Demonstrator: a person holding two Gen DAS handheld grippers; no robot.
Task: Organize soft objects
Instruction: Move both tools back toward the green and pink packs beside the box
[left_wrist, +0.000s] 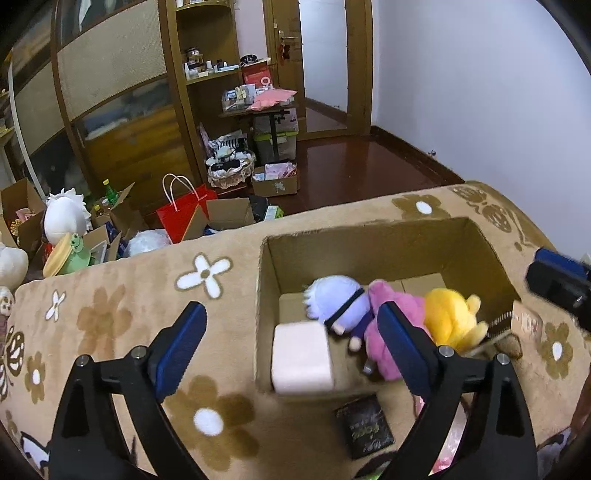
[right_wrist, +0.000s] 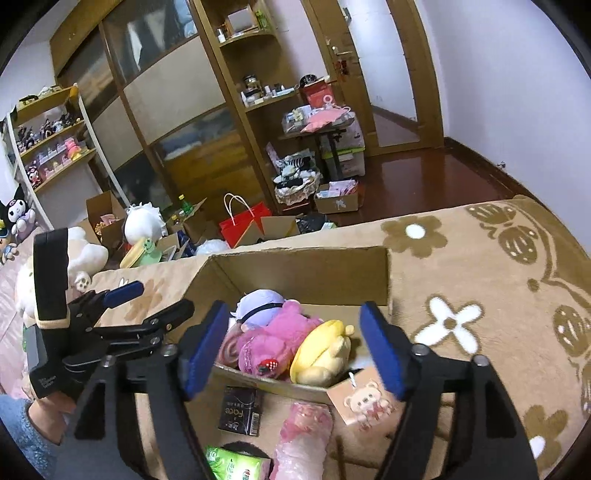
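Observation:
An open cardboard box (left_wrist: 373, 236) (right_wrist: 306, 269) sits on a flowered beige blanket. Inside lie a lavender-haired doll (left_wrist: 338, 301) (right_wrist: 260, 304), a pink plush (left_wrist: 388, 310) (right_wrist: 275, 341) and a yellow plush (left_wrist: 448, 317) (right_wrist: 325, 354). A pale pink soft block (left_wrist: 302, 359) is blurred over the box's near left corner. My left gripper (left_wrist: 291, 343) is open and empty above it; it also shows in the right wrist view (right_wrist: 159, 299). My right gripper (right_wrist: 291, 350) is open and empty over the box's near edge; part of it shows in the left wrist view (left_wrist: 557, 280).
On the blanket in front of the box lie a black packet (left_wrist: 364, 424) (right_wrist: 240, 410), a pink wrapped roll (right_wrist: 303, 435), a green tissue pack (right_wrist: 236, 467) and a bear notebook (right_wrist: 364, 402). Floor clutter, boxes and a red bag (right_wrist: 247, 221) stand beyond the blanket.

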